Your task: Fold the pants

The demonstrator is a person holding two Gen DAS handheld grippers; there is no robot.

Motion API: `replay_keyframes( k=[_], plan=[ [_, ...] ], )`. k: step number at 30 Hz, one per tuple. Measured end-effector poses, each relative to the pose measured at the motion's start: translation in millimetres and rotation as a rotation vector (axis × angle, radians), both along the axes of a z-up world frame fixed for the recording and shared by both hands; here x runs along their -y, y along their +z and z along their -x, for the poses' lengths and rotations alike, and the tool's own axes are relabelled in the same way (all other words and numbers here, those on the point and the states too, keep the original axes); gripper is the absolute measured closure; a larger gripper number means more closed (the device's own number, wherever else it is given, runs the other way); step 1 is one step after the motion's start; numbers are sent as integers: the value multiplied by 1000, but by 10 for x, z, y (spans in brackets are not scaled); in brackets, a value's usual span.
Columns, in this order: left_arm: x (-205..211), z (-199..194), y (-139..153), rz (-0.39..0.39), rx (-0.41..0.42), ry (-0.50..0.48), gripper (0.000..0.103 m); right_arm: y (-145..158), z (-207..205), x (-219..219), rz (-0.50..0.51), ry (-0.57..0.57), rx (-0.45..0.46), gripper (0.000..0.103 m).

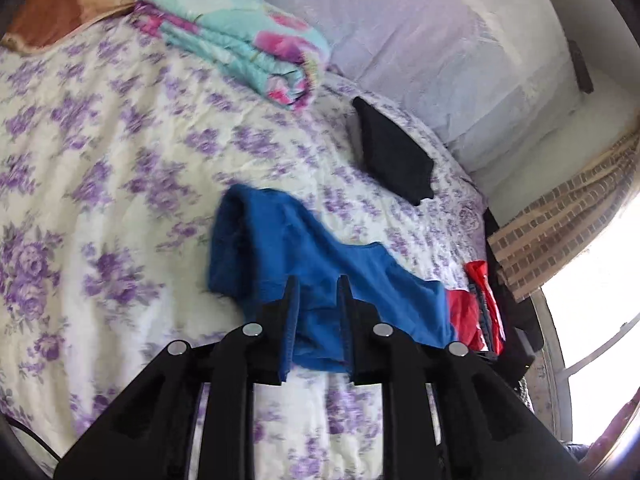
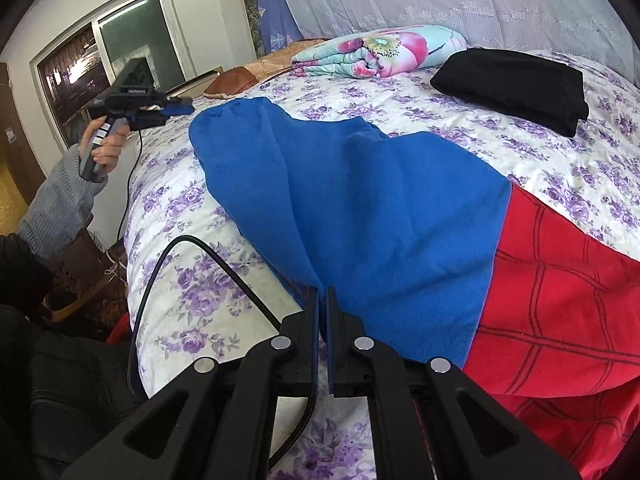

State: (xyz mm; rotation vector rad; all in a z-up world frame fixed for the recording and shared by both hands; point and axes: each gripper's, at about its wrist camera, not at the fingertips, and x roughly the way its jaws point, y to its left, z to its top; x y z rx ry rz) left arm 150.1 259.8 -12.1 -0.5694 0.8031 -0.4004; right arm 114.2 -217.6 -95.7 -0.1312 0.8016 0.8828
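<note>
Firstly, bed (image 2: 440, 120): fills both views; covered by a white sheet with purple flowers; pale lace cloth hangs behind its far side
Blue pants (image 2: 360, 200): lie across the middle of the bed, spread loosely with soft folds; one end is rounded and doubled over toward the pillow side; the other end overlaps the red cloth; the near edge is drawn up into a point at the right claw
Red checked cloth (image 2: 560, 300): on the bed beside the pants, partly under their blue edge
Folded quilt (image 2: 380, 52): turquoise with pink flowers; sits at the far side of the bed, well apart from the pants
Black folded garment (image 2: 516, 84): flat on the sheet, near the quilt, apart from the pants
Brown pillow (image 2: 236, 80): at the far corner, just beside the quilt
Right claw (image 2: 323, 292): fingers pressed almost together, pinching the near edge of the pants at their tips
Left claw (image 1: 318, 284): fingers stand a little apart with nothing between them; the right wrist view shows it held in the air off the bed's side, clear of the pants
Hand (image 2: 108, 148): grips the left claw's handle; grey knitted sleeve at the wrist
Black cable (image 2: 200, 256): loops over the sheet by the right claw
</note>
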Motion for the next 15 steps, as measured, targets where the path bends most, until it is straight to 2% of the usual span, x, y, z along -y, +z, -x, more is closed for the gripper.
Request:
replay_keyframes(
  k=[1,2,3,6,7,8,9,11,13,14,15],
  plan=[
    [154,-5,78,0,27,-31,72,-3,0,-1,-1,-1,0,100],
    [340,-44,116,-8,37,-59,50,-1,4,1,-3,-3,1,100],
    [511,-93,103,-29,30,-85,41,-1,11,4,-5,-6,2,100],
    [884,-286,-186,-150,-56,-134,42,5,27,10,-3,-12,9,100],
    [907,-357,-352,-189,-111,-127,43,2,31,11,-2,-14,9,100],
    [873,-410,-533,-199,-163,-112,54,-1,27,14,-3,-15,6,99],
    [795,-439,-701,-179,-201,-97,72,-16,20,16,-4,-15,-1,99],
    [593,-385,-817,-126,-195,-60,94,-55,-11,14,-4,-16,-23,98],
    [413,-312,-860,-6,-211,-35,96,-87,-46,17,-8,-20,-47,98],
    [370,-249,-842,20,-202,-18,96,-97,-58,18,-11,-22,-55,98],
    [373,-182,-792,11,-181,-8,96,-104,-67,21,-14,-22,-63,98]
  ],
)
